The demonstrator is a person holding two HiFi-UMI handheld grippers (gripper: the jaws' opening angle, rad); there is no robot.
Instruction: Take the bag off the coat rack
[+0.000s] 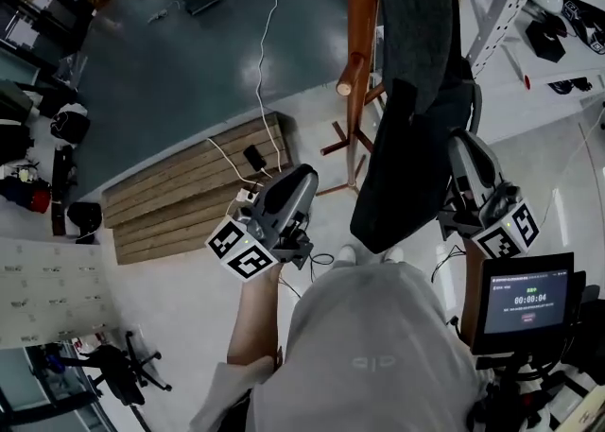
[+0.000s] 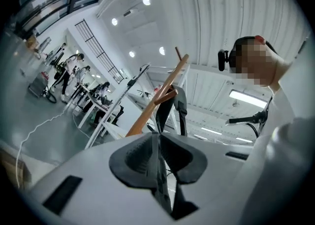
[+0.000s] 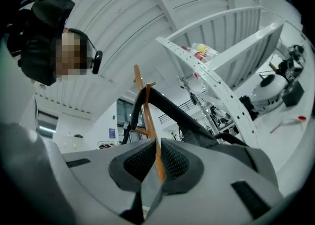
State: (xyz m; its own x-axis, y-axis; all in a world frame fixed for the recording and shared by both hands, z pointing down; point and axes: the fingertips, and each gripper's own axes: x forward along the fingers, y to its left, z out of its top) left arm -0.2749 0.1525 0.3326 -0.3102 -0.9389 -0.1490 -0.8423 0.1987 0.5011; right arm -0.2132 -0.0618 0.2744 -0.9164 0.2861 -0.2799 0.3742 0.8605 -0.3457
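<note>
Black bag point(image 1: 408, 170) hanging on coat rack point(image 1: 360, 14), gray strap point(image 1: 416, 24) draping over upper peg, bag body dangling along right side of pole. Left gripper point(image 2: 158, 145) hovering left of coat rack, clear of bag, fingers point(image 2: 140, 157) pressing together, nothing between. Right gripper point(image 3: 157, 152) hovering right of coat rack, just beside bag, fingers point(image 3: 174, 160) sitting together, empty.

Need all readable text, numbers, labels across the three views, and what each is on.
"00:00:04": timer on the screen at the person's right, head view.
Smaller lines on that screen: too small to read.
Pale logo on the grey top: blurred, unreadable.
Blue sign on the far wall, right gripper view: too small to read.
Left gripper view: no text.
</note>
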